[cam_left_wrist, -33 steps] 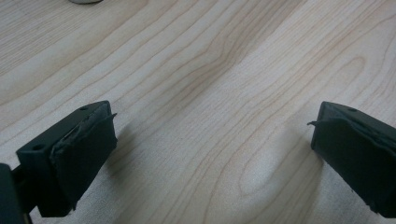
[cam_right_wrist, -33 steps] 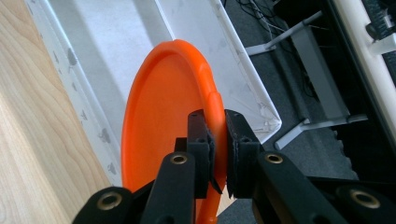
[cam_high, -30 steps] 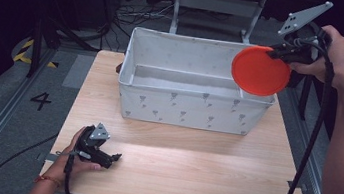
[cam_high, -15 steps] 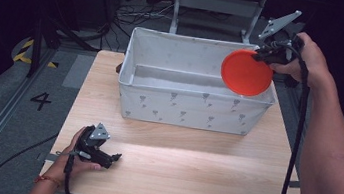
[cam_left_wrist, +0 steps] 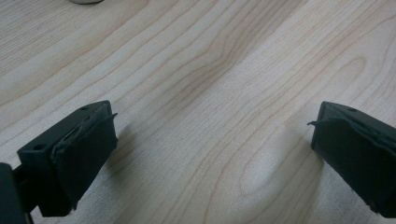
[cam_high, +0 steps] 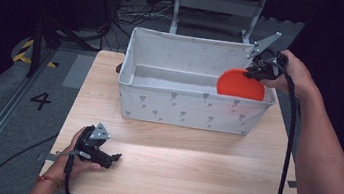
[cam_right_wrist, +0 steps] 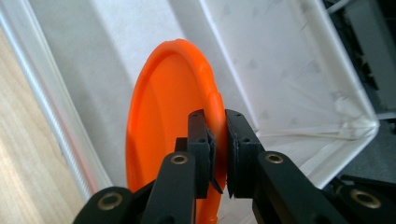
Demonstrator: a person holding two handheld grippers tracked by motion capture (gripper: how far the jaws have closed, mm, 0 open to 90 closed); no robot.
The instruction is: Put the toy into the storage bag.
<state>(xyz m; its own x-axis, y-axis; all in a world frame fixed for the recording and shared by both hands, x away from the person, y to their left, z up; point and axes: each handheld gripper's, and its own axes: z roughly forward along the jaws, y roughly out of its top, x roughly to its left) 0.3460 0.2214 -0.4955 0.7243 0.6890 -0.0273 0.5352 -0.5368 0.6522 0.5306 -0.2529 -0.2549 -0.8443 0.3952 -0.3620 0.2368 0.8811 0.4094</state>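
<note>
An orange plate point(cam_high: 240, 84) hangs on edge inside the right end of a white fabric bin point(cam_high: 193, 114), its lower part hidden behind the front wall. My right gripper point(cam_high: 255, 70) is shut on the plate's upper rim; in the right gripper view the two black jaws point(cam_right_wrist: 218, 149) pinch the orange plate point(cam_right_wrist: 163, 126) above the bin's pale inside point(cam_right_wrist: 289, 65). My left gripper point(cam_high: 110, 159) rests low over the wooden table point(cam_high: 191, 165) near its front left corner. Its jaws stand wide apart over bare wood point(cam_left_wrist: 210, 116), holding nothing.
The bin stands across the back half of the table, its walls printed with small grey marks. Beyond it are a metal frame point(cam_high: 217, 4) and cables on the dark floor. A "4" point(cam_high: 41, 101) is marked on the floor at left.
My right gripper has carried the orange plate from above the bin's right rim leftward and down into the bin. The left gripper has stayed put.
</note>
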